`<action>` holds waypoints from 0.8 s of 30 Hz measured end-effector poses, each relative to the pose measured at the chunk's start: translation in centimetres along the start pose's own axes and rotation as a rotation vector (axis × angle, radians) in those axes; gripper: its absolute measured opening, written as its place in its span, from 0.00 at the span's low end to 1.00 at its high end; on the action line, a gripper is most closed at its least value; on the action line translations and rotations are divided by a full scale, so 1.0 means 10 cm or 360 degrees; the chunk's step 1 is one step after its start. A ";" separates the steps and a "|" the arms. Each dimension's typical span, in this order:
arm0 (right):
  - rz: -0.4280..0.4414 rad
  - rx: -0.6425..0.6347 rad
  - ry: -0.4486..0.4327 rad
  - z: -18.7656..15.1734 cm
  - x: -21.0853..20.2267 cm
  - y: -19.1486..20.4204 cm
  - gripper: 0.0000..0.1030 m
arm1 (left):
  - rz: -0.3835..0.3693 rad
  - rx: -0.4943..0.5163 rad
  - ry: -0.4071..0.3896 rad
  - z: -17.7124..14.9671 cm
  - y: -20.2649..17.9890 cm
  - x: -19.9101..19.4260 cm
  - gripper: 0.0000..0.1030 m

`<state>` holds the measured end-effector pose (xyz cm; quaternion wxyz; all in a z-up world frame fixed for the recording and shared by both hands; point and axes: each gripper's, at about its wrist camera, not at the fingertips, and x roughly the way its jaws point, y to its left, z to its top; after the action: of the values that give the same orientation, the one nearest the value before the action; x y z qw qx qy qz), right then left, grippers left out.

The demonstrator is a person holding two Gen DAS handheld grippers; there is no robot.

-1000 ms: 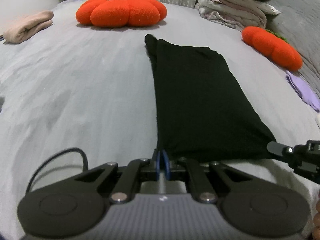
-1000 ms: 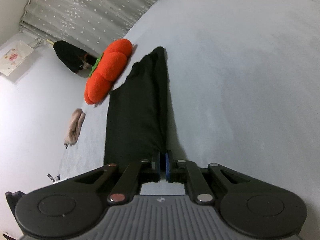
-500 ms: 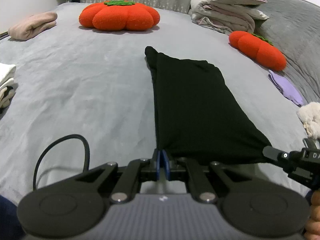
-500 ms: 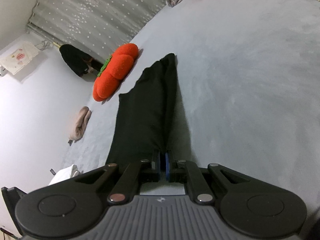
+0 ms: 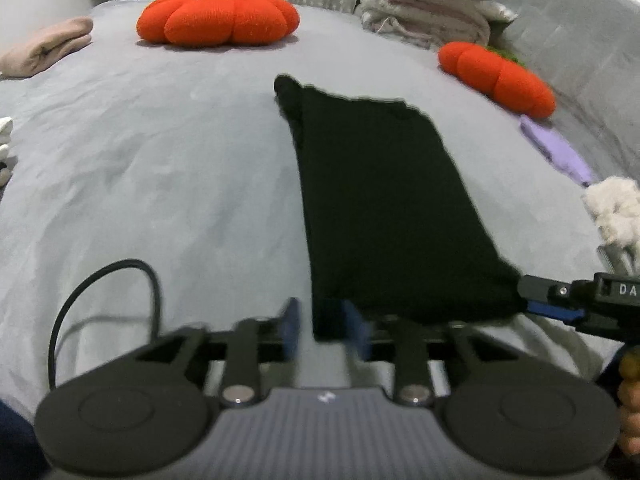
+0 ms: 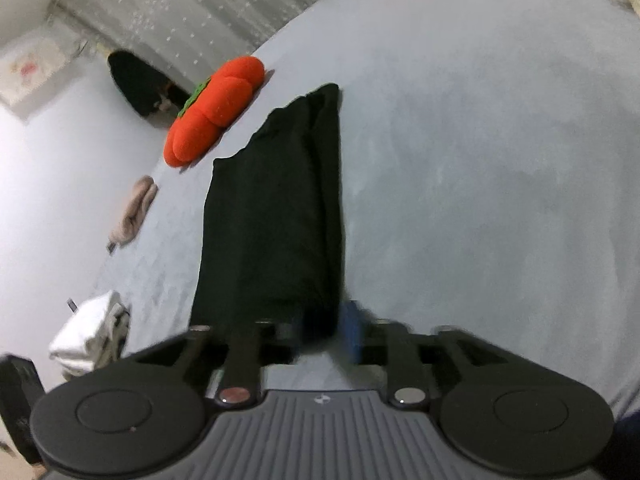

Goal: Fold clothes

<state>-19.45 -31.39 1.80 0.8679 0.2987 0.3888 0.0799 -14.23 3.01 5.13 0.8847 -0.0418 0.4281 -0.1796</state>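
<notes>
At about three o'clock in your left wrist view, white letters "DA" stand on the black body of your right gripper (image 5: 554,306); the rest runs off the edge. A small pale logo mark sits on each camera housing at six o'clock, too blurred to read. Nothing else is legible to you.

big open stretch of grey bedsheet (image 5: 160,168) left of the black garment (image 5: 384,208), nothing there but the gripper's own cable (image 5: 100,280). far side is blocked by a pumpkin cushion (image 5: 218,16) and a pile of bedding (image 5: 432,16). right edge is crowded: second pumpkin cushion (image 5: 496,76), purple cloth (image 5: 556,148), fluffy white thing (image 5: 616,208).
</notes>
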 end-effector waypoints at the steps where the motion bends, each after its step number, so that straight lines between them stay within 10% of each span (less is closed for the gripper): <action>1: -0.0021 -0.0055 -0.0024 0.04 -0.03 0.02 0.39 | -0.0012 -0.0004 -0.0018 0.04 0.04 -0.03 0.36; 17: -0.0041 -0.0631 -0.0030 1.33 0.86 0.49 0.39 | 0.0022 0.0036 -0.0172 1.51 0.17 0.80 0.39; 24: -0.0059 -0.0770 -0.0012 1.70 1.39 0.54 0.39 | 0.0095 0.0165 -0.0211 1.71 0.15 1.26 0.22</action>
<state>2.85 -29.62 5.02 0.9170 0.0752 0.3604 0.1536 6.56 -1.37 6.21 0.9170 0.0050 0.3599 -0.1718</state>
